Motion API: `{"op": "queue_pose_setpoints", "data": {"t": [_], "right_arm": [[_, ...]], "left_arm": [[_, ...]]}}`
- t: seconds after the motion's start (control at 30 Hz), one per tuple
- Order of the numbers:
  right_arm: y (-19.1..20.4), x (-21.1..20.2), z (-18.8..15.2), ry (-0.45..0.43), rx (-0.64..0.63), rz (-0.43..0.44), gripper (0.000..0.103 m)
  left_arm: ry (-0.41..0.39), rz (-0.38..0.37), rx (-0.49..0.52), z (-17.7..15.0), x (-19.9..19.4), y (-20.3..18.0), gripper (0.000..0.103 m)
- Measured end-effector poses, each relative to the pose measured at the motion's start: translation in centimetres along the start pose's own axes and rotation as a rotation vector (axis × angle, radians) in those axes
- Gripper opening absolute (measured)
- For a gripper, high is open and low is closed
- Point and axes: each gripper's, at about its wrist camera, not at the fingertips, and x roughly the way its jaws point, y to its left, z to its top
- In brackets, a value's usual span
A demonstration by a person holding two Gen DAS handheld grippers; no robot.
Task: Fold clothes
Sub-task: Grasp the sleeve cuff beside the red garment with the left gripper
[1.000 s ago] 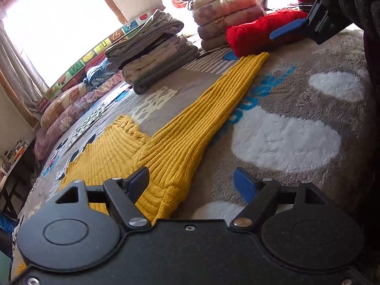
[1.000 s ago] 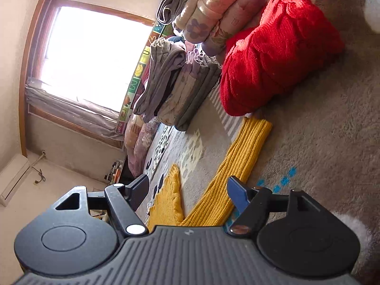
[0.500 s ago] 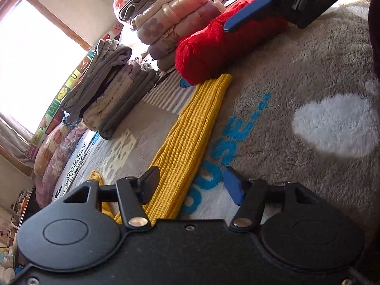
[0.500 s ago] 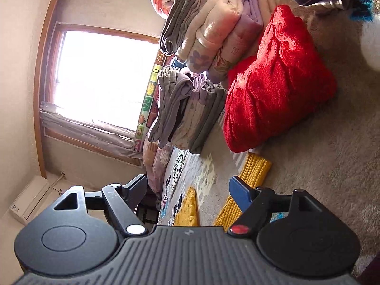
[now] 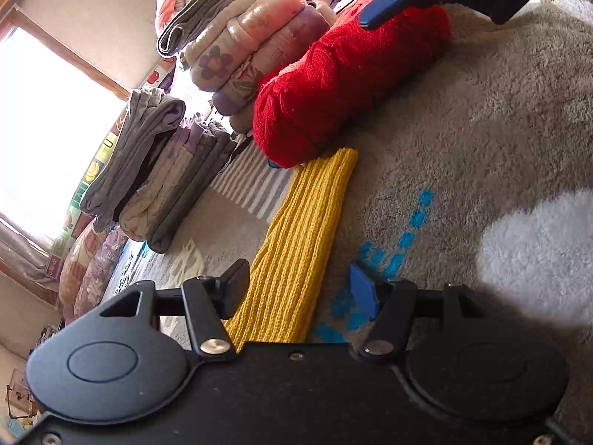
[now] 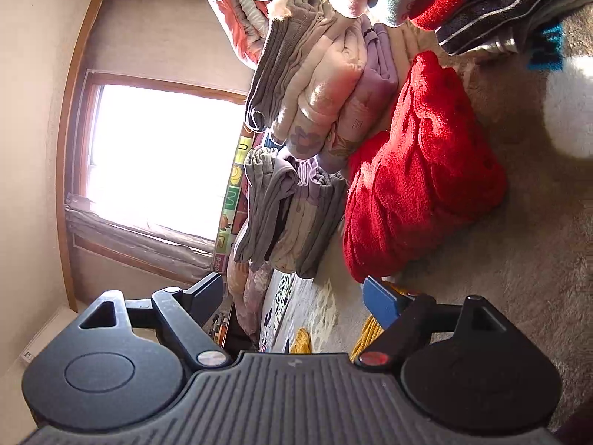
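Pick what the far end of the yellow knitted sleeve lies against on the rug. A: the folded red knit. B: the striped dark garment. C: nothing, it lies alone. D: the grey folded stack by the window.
A: in the left wrist view the yellow sleeve runs up the rug and its end meets the base of the folded red knit.

My left gripper (image 5: 300,289) is angled downward, jaws parted and pressing on nothing. My right gripper (image 6: 292,296) points nearly level, far and to the right of the left one, its jaws opening with nothing gripped between them.
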Motion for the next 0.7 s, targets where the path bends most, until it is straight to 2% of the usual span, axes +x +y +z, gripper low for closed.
{"op": "queue_pose_setpoints", "data": {"t": [0.23,0.4,0.43,0.47,0.5,0.6,0.7], "right_arm": [[-0.8,0.0,0.3,-0.015,0.043,0.002,0.083],[-1.5,-0.7,0.7,-0.066,0.082,0.016,0.087],[-1.6,-0.6,0.7,-0.067,0.085,0.011,0.087],[-1.5,-0.5,0.7,-0.066,0.083,0.008,0.087],[-1.5,-0.4,0.7,-0.065,0.080,0.005,0.087],[-1.4,-0.3,0.6,-0.069,0.067,-0.007,0.087],[-1.3,-0.3,0.5,-0.079,0.051,-0.015,0.088]], "left_arm": [[-0.007,-0.003,-0.010,1.7,1.6,0.3,0.061],[-0.003,-0.020,-0.023,2.5,2.4,0.7,0.059],[-0.003,-0.030,-0.025,2.6,2.5,0.7,0.050],[-0.001,-0.031,-0.027,2.6,2.6,0.7,0.032],[0.004,-0.025,-0.028,2.6,2.8,0.6,0.026],[0.006,-0.019,-0.041,2.5,2.9,0.6,0.015],[-0.003,-0.021,-0.112,2.2,2.2,1.9,0.011]]}}
